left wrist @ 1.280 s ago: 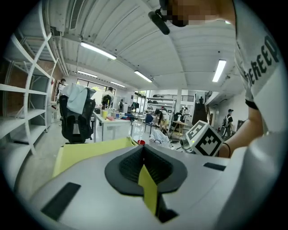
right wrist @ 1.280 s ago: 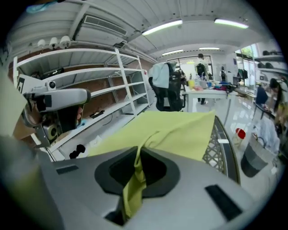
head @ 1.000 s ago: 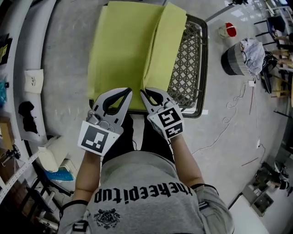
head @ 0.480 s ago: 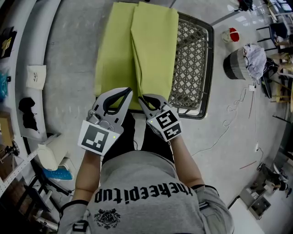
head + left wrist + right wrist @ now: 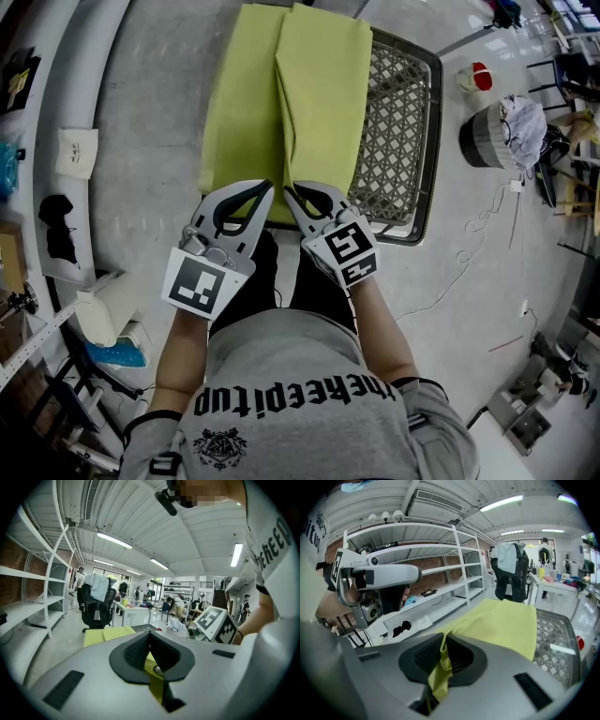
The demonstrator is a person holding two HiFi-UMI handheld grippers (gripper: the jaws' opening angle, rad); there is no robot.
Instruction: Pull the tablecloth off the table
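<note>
Tablecloth (image 5: 246, 112): yellow-green, folded over itself on the mesh bench (image 5: 398, 131).
Left gripper (image 5: 264, 187): jaws clamped on its near edge.
Right gripper (image 5: 292, 190): jaws pinching the same edge alongside.

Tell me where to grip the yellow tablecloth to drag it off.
Take the tablecloth by its near hem, from the person's side: it is thin and reaches the table edge. The left gripper and right gripper pinch it there.

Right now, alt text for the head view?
Seen from above, the left gripper and right gripper each pinch the near edge of a yellow-green tablecloth, folded lengthwise on a black lattice table whose right part lies bare.
</note>
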